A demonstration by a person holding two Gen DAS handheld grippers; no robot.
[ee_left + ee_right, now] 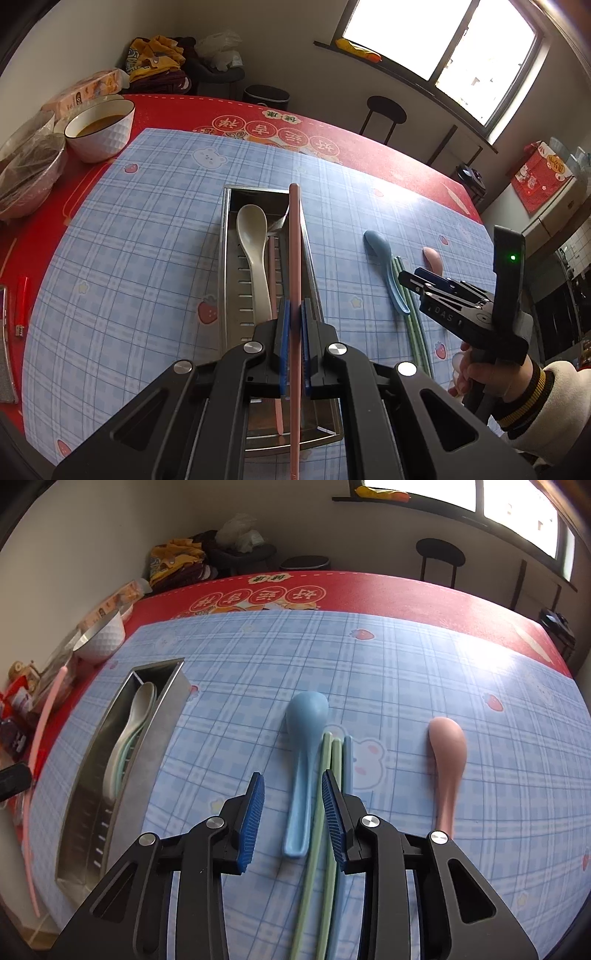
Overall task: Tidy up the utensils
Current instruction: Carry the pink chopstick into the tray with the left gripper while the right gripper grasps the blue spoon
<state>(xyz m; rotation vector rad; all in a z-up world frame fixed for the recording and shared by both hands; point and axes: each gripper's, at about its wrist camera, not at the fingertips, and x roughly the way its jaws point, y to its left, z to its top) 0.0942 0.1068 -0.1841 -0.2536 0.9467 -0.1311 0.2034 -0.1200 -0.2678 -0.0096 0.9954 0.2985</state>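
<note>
Left wrist view: your left gripper point(294, 317) is clamped on a pink chopstick point(294, 251) above the steel tray point(226, 258) mid-table. It looks thin, stiff and slippery; grip mid-shaft. Your right gripper point(291, 805) stands apart, straddling the blue spoon point(303, 760).

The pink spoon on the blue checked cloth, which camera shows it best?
The right wrist view: the pink spoon lies there whole and unobstructed, bowl away from the camera, right of the blue spoon. In the left wrist view only its bowl shows, far off, the handle hidden behind the right claw.
</note>
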